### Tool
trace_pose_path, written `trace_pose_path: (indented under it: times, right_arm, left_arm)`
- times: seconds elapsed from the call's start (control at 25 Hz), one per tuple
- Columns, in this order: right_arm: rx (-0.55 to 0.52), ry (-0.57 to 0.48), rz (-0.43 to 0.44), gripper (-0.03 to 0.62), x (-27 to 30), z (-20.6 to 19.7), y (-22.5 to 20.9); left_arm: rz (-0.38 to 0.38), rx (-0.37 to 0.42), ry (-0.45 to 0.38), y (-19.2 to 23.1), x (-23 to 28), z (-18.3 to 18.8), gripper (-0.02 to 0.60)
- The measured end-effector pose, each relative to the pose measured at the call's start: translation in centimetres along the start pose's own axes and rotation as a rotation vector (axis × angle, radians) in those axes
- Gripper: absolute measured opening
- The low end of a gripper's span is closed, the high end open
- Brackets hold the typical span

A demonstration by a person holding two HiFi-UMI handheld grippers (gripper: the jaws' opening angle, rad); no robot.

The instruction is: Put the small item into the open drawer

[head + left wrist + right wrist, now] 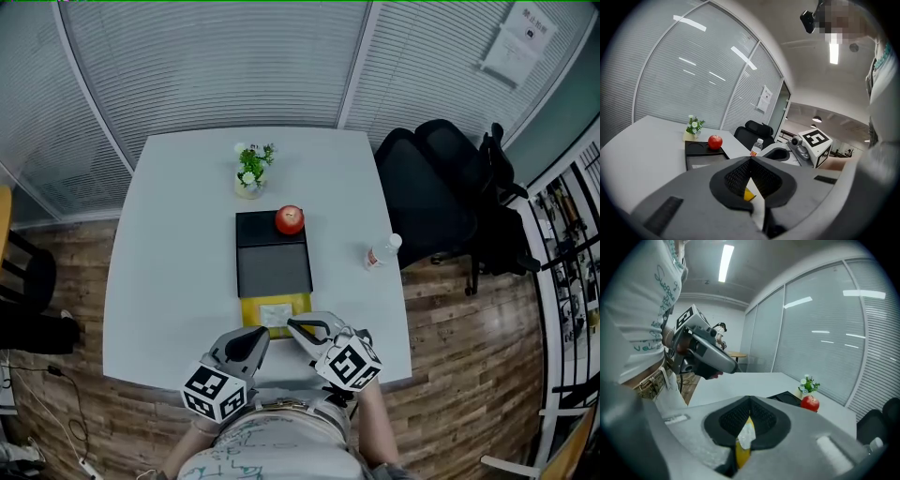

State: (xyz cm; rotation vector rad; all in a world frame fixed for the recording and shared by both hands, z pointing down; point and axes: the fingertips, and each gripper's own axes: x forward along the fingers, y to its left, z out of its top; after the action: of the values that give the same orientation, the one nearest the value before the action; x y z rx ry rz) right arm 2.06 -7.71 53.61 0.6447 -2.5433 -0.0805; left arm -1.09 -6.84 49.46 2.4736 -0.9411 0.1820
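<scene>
The right gripper's jaws were shut tight, pad on pad, and held nothing that I could see. Through the thin slit under the tips showed a bit of white with yellow round it (most likely the drawer below, though that view was too close to be sure). The left gripper's jaws were pressed together too, with nothing in them. Both grippers hung side by side over the near edge of the white table. Both pointed at the open yellow drawer just in front of them. The small item, a pale flat thing, lay inside that drawer. The drawer stuck out of a low black box. A red apple sat on top of the box at its far end. Behind it stood a little pot of flowers. A small bottle was off to the right, near the black chair.
</scene>
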Motion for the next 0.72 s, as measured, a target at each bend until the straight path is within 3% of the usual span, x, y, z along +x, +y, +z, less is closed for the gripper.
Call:
trace_pose_path:
  times: [0.4, 0.72]
  right_arm:
    - [0.029, -0.057, -0.012, 0.003, -1.2, 1.3, 0.5]
    - [0.061, -0.231, -0.013, 0.003, -2.0, 6.5, 0.6]
  left_arm:
    - [-0.011, 0.008, -0.034, 0.0, -0.2, 0.6, -0.003]
    - [-0.007, 0.067, -0.06, -0.2, -0.3, 1.7, -0.003]
